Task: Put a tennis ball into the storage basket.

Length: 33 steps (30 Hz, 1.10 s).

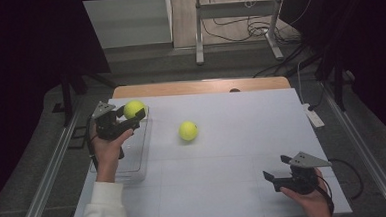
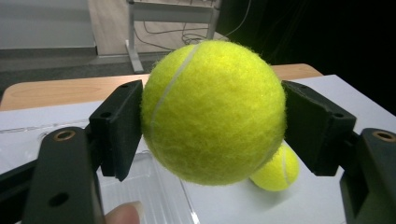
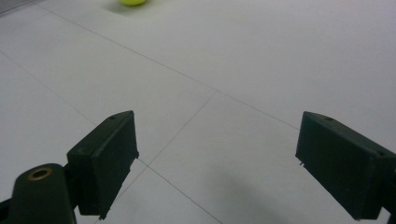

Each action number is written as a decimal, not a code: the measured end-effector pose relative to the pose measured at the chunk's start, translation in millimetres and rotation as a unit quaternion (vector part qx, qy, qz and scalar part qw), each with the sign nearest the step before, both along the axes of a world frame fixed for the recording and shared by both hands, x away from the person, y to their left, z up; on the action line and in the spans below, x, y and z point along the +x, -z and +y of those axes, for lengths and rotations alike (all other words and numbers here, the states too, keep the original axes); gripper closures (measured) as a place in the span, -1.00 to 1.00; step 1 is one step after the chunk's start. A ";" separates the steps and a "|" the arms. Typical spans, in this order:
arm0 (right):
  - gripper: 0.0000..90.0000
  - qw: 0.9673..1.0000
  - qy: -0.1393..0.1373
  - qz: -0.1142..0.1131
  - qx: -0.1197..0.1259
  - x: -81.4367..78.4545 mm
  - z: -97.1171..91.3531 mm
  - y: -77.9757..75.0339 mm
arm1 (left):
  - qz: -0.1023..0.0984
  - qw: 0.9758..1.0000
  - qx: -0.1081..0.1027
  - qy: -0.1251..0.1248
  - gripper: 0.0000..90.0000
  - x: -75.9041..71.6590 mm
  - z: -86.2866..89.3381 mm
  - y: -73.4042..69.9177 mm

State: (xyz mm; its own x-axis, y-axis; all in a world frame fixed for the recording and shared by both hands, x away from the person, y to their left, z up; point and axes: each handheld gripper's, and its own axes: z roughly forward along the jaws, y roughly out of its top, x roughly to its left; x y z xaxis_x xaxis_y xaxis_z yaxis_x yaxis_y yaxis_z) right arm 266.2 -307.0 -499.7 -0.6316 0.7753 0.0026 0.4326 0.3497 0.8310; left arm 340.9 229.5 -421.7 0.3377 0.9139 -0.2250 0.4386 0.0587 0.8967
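High view: L tongs (image 1: 131,114) clamp a fuzzy yellow-green tennis ball (image 1: 133,109), held above the far end of a clear plastic rectangular bin (image 1: 134,169) at the L edge of the white surface (image 1: 243,151). Bin looks empty, though its walls are hard to read. Bin's long axis runs near-to-far, away from the person.

Second yellow-green tennis ball (image 1: 188,131) sits loose on the surface, just R of the bin, well apart from the R tongs (image 1: 274,168). L hand is the nearer one to it; from the R tongs it lies far-left.

Left gripper view: held ball (image 2: 213,112) is pinched at its widest, one jaw each side, white seam curving up its L face. A ball has no long axis, so no heading to note. Loose ball (image 2: 276,169) peeks out below-right behind it.

Right gripper view: R tongs (image 3: 217,168) wide apart, nothing between, low over bare surface near the R-near corner.

Guess: release into bin comes next; ball already over it.
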 end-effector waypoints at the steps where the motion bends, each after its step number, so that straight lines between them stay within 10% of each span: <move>1: -0.71 1.000 0.000 0.000 0.002 0.2 -0.2 0.1 | 0.001 1.000 0.001 0.000 -0.41 0.1 0.1 0.1; 33: -0.71 1.000 0.001 0.002 0.007 0.8 -1.0 0.1 | 0.061 0.997 0.051 -0.020 -0.41 25.6 14.8 4.7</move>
State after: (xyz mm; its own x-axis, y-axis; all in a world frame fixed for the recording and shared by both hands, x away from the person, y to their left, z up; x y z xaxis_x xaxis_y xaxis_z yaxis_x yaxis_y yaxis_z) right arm 267.0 -307.9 -499.8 -0.6294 0.7769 0.0171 0.4375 0.3361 0.8340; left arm 366.6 244.3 -426.5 0.2768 0.9463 -0.1669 0.5445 -0.0114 0.8387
